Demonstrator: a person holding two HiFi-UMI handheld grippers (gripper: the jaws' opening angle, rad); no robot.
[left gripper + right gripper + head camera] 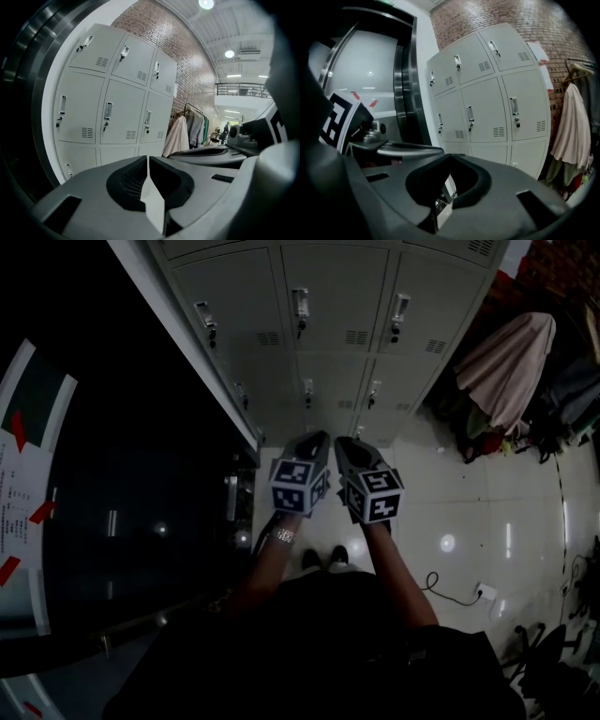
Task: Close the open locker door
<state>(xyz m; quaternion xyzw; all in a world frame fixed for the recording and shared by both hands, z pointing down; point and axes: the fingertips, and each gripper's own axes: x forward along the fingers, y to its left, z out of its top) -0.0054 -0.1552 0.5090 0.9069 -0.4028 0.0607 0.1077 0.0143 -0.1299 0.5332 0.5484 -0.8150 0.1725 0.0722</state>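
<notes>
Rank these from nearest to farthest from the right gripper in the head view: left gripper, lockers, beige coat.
1. left gripper, alongside on its left.
2. lockers, straight ahead.
3. beige coat, hanging beyond the lockers, far right.

The lockers (pixel 347 306) are pale grey, the brick wall (pixel 187 70) red-brown, the coat (pixel 511 352) beige, the floor (pixel 450 493) white.
</notes>
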